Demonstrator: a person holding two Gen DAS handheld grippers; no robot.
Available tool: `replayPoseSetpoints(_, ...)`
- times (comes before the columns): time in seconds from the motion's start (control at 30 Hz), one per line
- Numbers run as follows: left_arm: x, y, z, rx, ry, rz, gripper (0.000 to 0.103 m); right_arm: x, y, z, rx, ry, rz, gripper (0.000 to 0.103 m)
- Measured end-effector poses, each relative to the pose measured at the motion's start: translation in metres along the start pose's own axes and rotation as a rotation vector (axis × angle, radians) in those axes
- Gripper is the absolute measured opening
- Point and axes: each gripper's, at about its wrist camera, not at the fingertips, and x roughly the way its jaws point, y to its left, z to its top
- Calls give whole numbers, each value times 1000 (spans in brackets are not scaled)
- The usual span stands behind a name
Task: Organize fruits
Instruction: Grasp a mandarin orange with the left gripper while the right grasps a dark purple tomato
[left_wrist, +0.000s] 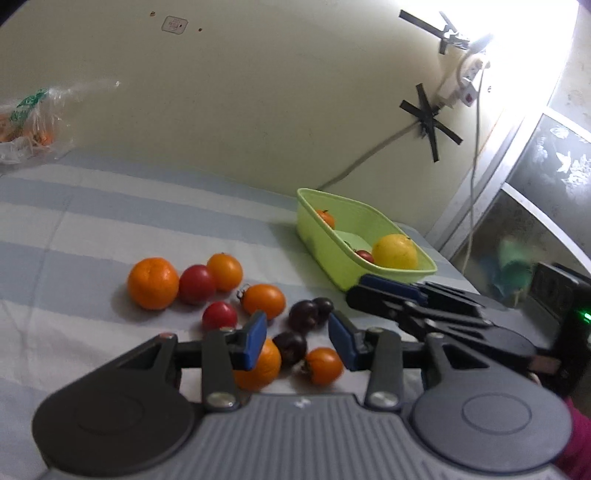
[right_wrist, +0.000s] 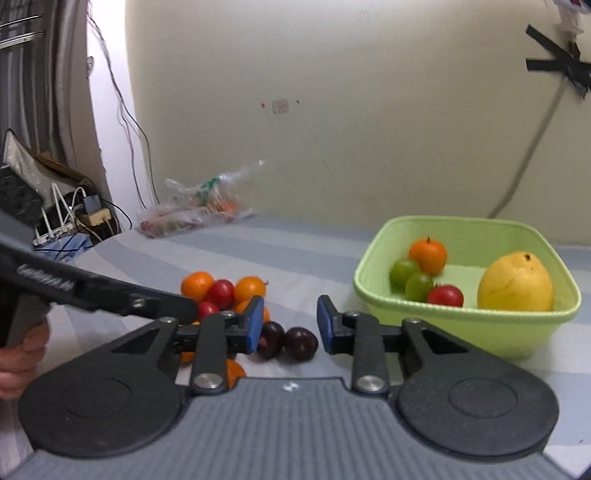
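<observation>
Approaching the loose fruit pile (left_wrist: 236, 295) on the striped tabletop (left_wrist: 110, 206), both the left gripper (left_wrist: 297, 339) and right gripper (right_wrist: 290, 323) hang empty, fingers spread. Advisable: straddle one dark plum (right_wrist: 301, 343) squarely, closing gently. Green basket (right_wrist: 480, 328) nearby holds a yellow citrus (right_wrist: 515, 282), mandarin (right_wrist: 428, 256), grapes (right_wrist: 412, 278), tomato (right_wrist: 445, 295).

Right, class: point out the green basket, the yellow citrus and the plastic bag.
green basket (right_wrist: 461, 325), right wrist view, front wall.
yellow citrus (right_wrist: 515, 282), right wrist view, middle of peel.
plastic bag (right_wrist: 192, 212), right wrist view, crumpled middle.

No legible text; markings too blurred.
</observation>
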Motion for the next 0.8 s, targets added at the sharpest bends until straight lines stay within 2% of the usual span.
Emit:
replayPoseSetpoints(0.03,-2,-2,-1,4,2,-11,38,1,0,0,2,4,-2,33)
replayPoseSetpoints(0.1,-3,-9,-5,58,0,17,38,1,0,-2,-7,11,-4,33)
replayPoseSetpoints(0.2,-7,-16,-14,159,-28,136,39,7,2,-4,-21,39,-15,33)
replayPoseSetpoints(0.33,-13,-6,-18,144,-11,227,41,13,4,-7,-29,76,-18,33)
replayPoseSetpoints(0.43,-16,9,-21,76,-5,216,43,14,4,-7,-28,78,-10,33)
replayPoseSetpoints(0.53,-19,12,-21,50,-9,199,43,14,6,-7,-38,73,-13,33)
replayPoseSetpoints(0.8,-34,2,-26,108,-52,182,50,22,37,1,-172,93,5,33)
